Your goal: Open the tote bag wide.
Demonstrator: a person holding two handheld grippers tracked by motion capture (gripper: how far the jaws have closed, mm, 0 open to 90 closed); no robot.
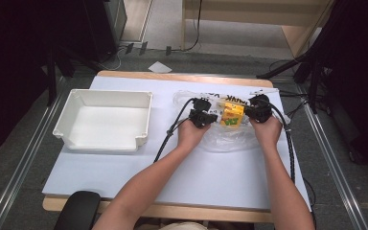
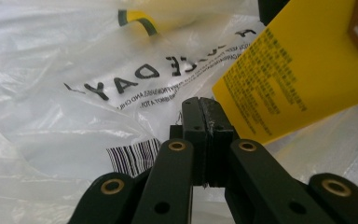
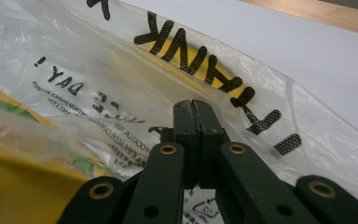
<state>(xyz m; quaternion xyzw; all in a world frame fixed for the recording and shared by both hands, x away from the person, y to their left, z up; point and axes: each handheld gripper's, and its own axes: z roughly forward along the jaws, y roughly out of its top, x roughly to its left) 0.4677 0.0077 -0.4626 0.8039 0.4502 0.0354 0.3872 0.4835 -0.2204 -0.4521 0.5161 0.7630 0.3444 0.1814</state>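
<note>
Yellow carton [image 1: 232,115] lies on a clear printed plastic bag [image 1: 223,139], right of centre on the white table [image 1: 124,167]. Left gripper [image 1: 210,116] sits just left of the carton, jaws clenched together above the bag film. Right gripper [image 1: 250,111] sits just right, likewise clenched. White tray [image 1: 76,136] stands well apart at left.

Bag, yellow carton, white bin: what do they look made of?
Bag: thin clear plastic film, glossy, by its crinkles, see-through look and black print. Yellow carton: likely coated paperboard, by its flat printed faces and sharp edges. White bin: probably rigid moulded plastic, smooth and matte, with a rolled rim.
</note>
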